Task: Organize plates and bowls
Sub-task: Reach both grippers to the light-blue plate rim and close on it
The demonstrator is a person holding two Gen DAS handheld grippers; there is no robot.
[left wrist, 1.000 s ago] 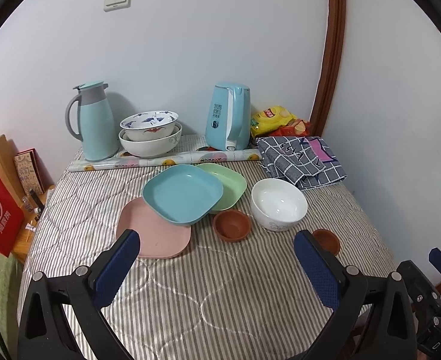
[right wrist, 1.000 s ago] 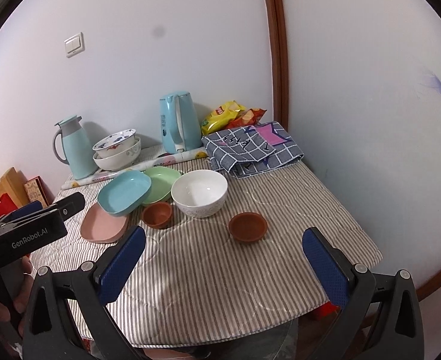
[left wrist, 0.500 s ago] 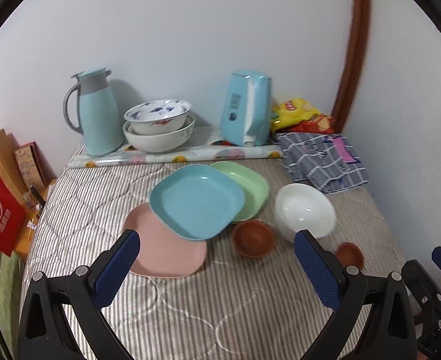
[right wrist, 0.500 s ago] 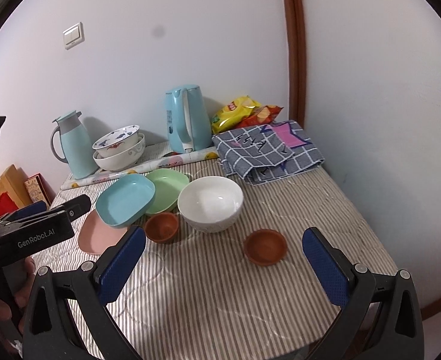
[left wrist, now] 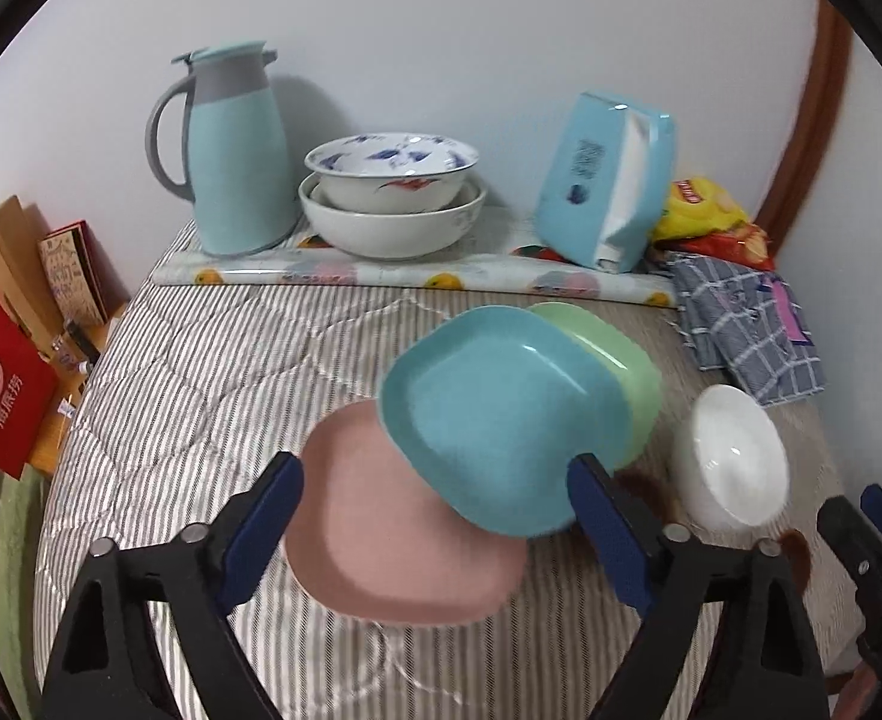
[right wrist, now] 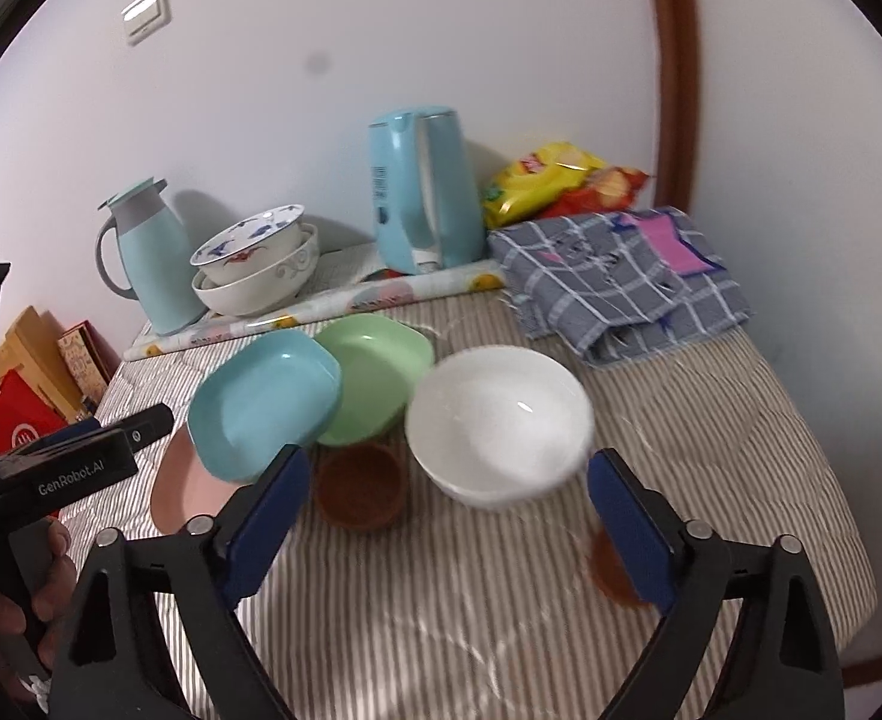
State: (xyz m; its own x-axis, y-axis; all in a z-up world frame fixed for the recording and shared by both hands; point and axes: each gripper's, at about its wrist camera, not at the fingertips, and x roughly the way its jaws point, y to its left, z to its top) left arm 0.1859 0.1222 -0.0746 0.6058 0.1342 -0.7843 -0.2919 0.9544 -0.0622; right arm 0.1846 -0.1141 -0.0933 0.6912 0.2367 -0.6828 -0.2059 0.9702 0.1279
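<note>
Where tilted, blue plate (left wrist: 504,414) overlaps pink plate (left wrist: 381,540).

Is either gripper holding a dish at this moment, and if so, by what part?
Nothing is held. The left gripper and right gripper are both open, above the table and short of the plates and white bowl.

My view of the pink plate (left wrist: 381,546) half covered by the blue plate (left wrist: 495,414), green plate (left wrist: 621,360) mostly under it, one brown dish (right wrist: 612,570) behind my right finger, white bowl (right wrist: 501,420) motion-blurred, red bag (left wrist: 3,378) cut off at the edge.
</note>
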